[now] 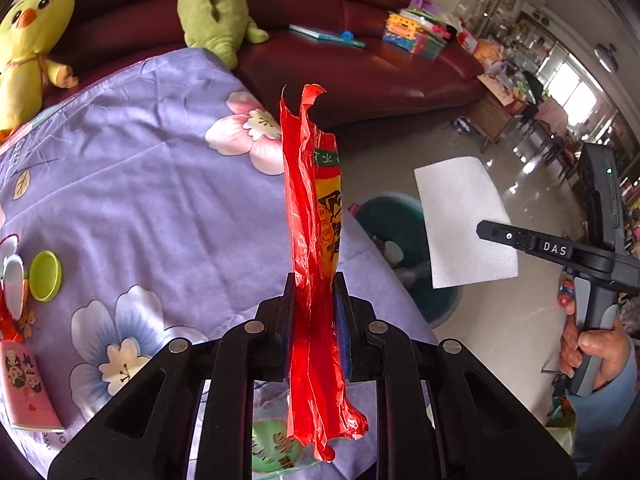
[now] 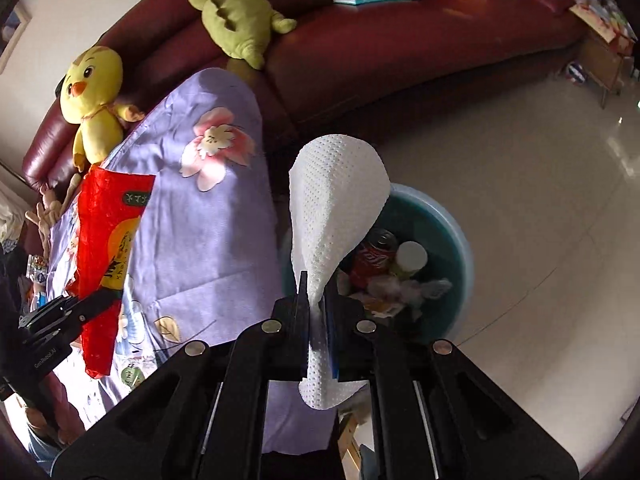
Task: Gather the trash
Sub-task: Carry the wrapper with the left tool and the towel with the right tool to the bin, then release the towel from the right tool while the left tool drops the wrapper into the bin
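Observation:
My left gripper (image 1: 314, 284) is shut on a crumpled red snack wrapper (image 1: 314, 216) and holds it upright above the purple flowered cloth (image 1: 152, 184). My right gripper (image 2: 316, 280) is shut on a white paper towel (image 2: 336, 196) and holds it over the near rim of a teal bin (image 2: 452, 248) on the floor. The bin holds a red can, a white-capped bottle and crumpled scraps. In the left wrist view the towel (image 1: 464, 216) hangs over the bin (image 1: 400, 224). In the right wrist view the wrapper (image 2: 108, 240) shows at left.
On the cloth lie a green lid (image 1: 45, 275), a pink carton (image 1: 28, 384) and a green-labelled packet (image 1: 272, 448). Behind is a dark red sofa (image 1: 352, 68) with a yellow chick toy (image 1: 28, 40), a green plush (image 1: 216, 12) and books. Glossy floor (image 2: 520, 152) lies right.

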`<act>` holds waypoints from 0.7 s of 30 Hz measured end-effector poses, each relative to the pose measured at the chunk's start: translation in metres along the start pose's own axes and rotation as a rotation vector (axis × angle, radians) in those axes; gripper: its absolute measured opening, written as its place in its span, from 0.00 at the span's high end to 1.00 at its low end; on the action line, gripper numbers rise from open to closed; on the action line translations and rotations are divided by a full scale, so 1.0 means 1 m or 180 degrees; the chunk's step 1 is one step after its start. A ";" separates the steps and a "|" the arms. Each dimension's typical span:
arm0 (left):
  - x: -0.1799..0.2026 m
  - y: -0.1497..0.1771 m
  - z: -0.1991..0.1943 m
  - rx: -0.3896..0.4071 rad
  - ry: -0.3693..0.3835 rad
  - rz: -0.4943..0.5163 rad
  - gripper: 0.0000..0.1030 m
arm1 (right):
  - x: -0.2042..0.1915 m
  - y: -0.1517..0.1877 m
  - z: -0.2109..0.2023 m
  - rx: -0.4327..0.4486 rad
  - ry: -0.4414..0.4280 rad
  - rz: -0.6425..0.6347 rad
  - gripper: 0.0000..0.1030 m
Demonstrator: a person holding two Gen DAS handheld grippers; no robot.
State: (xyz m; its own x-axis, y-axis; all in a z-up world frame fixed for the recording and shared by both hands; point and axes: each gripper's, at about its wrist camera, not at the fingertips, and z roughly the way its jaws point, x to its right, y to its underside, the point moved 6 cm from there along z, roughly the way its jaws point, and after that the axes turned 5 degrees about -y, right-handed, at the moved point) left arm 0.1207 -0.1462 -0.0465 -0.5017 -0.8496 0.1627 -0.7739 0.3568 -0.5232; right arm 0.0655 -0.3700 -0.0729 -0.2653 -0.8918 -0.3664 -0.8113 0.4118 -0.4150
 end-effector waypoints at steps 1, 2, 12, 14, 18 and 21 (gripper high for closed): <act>0.008 -0.003 0.003 -0.0013 0.0019 0.0040 0.83 | 0.011 0.002 0.004 -0.0027 0.0010 0.0057 0.93; 0.016 -0.006 0.007 -0.0024 0.0032 0.0076 0.83 | 0.021 0.005 0.009 -0.0060 0.0013 0.0106 0.92; 0.056 -0.018 0.045 -0.0225 -0.0024 0.0259 0.83 | 0.068 0.020 0.068 -0.0387 -0.0093 0.0331 0.90; 0.059 -0.020 0.052 -0.0267 -0.0029 0.0254 0.83 | 0.077 0.023 0.079 -0.0431 -0.0050 0.0331 0.89; 0.069 -0.024 0.066 -0.0339 -0.0028 0.0299 0.83 | 0.085 0.027 0.096 -0.0503 -0.0033 0.0316 0.47; 0.077 -0.026 0.074 -0.0375 -0.0026 0.0347 0.83 | 0.091 0.029 0.099 -0.0523 -0.0049 0.0340 0.47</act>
State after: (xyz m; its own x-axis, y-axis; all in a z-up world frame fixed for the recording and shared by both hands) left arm 0.1309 -0.2498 -0.0827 -0.5823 -0.8064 0.1031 -0.7554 0.4897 -0.4355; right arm 0.0692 -0.4208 -0.2005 -0.3475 -0.8413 -0.4142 -0.8535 0.4667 -0.2319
